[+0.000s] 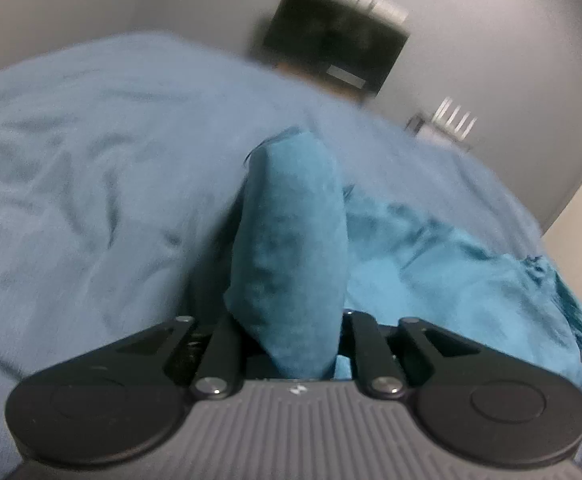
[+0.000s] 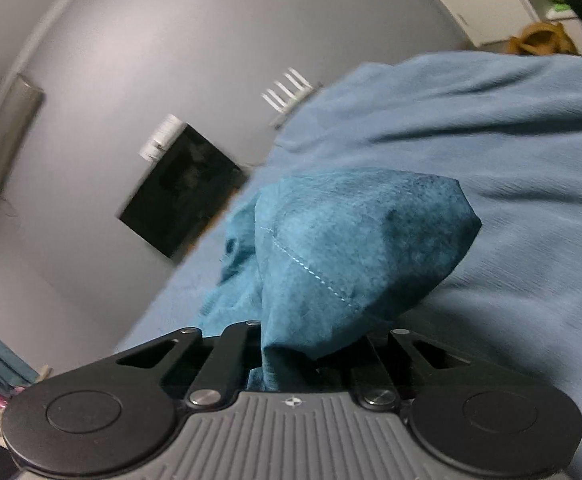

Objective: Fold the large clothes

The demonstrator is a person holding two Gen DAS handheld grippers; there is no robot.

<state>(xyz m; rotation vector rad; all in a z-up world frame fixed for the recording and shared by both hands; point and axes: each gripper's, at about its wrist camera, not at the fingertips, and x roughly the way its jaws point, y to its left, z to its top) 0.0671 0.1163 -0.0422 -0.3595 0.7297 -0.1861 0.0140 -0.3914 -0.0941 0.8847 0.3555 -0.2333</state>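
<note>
The teal garment (image 1: pixel 291 240) is held in two places and rises in bunches above the bed (image 1: pixel 91 160), which is covered by a lighter blue blanket. In the left wrist view one thick fold of it stands up straight from the left gripper (image 1: pixel 291 344), and the rest of the cloth spreads to the right and lies wrinkled on the blanket. The fingers of this gripper are hidden under the fabric, but they are drawn together and clamped on that fold. In the right wrist view another part of the garment (image 2: pixel 351 248), with a line of light stitching across it, puffs out of the right gripper (image 2: pixel 287 356); its fingers are also covered and pressed together on the cloth. More of the fabric hangs down behind this bunch on the left side.

Beyond the bed there is a grey wall, and on it a dark screen (image 1: pixel 331 36) is mounted, blurred in both views. Near the screen stands a white object with thin upright rods (image 1: pixel 451 120); what it is I cannot tell
</note>
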